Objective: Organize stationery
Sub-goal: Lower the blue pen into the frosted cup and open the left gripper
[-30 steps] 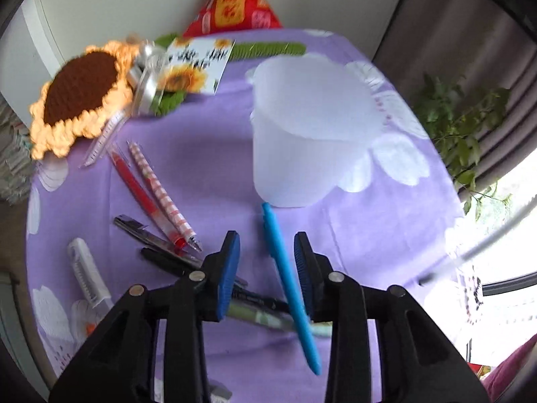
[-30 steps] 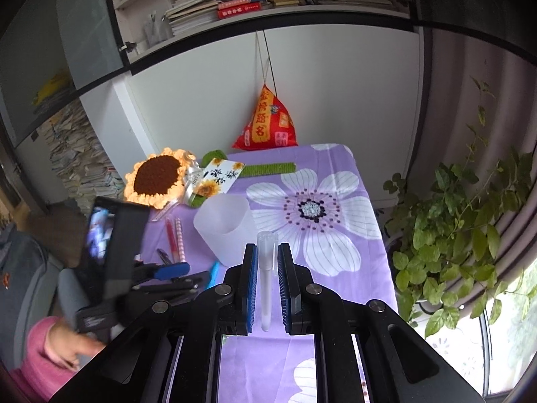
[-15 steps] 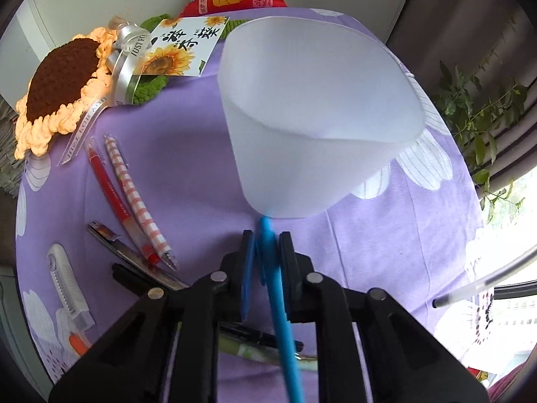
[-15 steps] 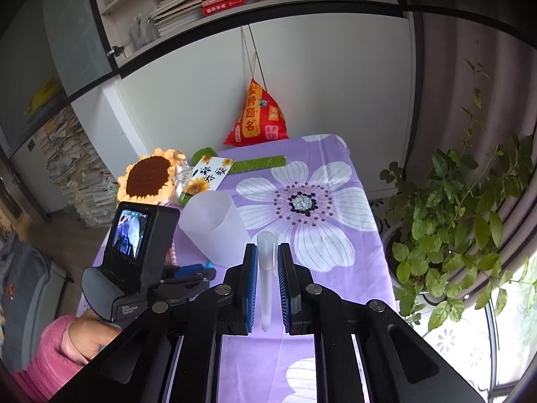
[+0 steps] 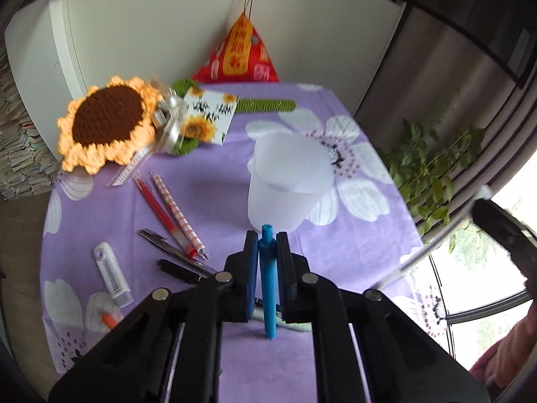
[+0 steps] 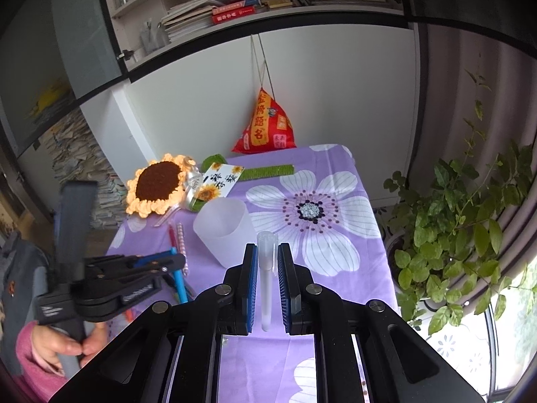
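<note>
On the purple flowered bench: a frosted cup [image 5: 285, 184] is standing upright near the middle, with loose stationery lying to one side of it.
Left gripper [image 5: 267, 265]: its fingers are clenching a blue pen [image 5: 268, 282], having just closed on it; a second ago they were standing open around the pen as it lay on the cloth.
Blue pen: it is now hanging clear of the bench, gripped near its upper end, its tip pointing toward the cup just ahead.
Right gripper [image 6: 267, 275]: its fingers are grasping a clear white pen [image 6: 265, 268], unmoved from a second ago, waiting on the cup's other side.
Cup: it looks empty from here, though the rim is hiding part of the inside.
Things waiting on the bench: a red pen [image 5: 164, 215], a pink checked pen [image 5: 178, 211], a dark pen [image 5: 181, 271], a metal clip-like piece [image 5: 164, 241] and a white correction-tape-like item [image 5: 110, 273] are lying together beside the cup.
Background: a crocheted sunflower [image 5: 107, 124] and a red pouch [image 5: 240, 55] are sitting at the far edge.
Meaning for the task: the pickup seems done; both held pens probably go into the cup next, and the rest are not yet sorted.
</note>
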### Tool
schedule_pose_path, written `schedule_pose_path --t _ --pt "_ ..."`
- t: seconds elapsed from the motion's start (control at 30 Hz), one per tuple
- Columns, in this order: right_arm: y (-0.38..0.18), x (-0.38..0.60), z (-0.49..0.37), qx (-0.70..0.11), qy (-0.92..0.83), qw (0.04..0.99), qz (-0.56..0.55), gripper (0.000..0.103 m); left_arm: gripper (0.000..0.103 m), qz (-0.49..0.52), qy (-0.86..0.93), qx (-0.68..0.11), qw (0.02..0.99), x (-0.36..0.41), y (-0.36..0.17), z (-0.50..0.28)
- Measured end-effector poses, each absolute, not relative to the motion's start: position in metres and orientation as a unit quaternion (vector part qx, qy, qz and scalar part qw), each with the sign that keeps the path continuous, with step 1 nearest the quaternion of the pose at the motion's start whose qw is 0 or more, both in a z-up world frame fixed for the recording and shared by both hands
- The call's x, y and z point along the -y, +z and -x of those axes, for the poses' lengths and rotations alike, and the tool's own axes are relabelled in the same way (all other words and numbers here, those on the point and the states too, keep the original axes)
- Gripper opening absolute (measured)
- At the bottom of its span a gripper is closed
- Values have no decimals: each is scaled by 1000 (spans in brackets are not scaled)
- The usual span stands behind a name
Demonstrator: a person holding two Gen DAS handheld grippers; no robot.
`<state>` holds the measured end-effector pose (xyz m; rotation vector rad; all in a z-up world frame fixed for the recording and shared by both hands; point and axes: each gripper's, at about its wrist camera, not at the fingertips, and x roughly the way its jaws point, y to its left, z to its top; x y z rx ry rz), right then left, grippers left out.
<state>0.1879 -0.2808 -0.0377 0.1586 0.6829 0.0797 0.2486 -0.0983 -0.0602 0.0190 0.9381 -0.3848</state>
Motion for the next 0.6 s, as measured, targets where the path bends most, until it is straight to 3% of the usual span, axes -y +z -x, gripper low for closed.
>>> schedule_pose_path --t 0.33,0.6 --pt "-28 272 -180 -324 41 943 -71 13 8 -11 -206 -364 908 103 -3 -232" --pt "-25 273 -176 -321 36 944 -70 13 8 0 -193 -334 923 116 25 -270"
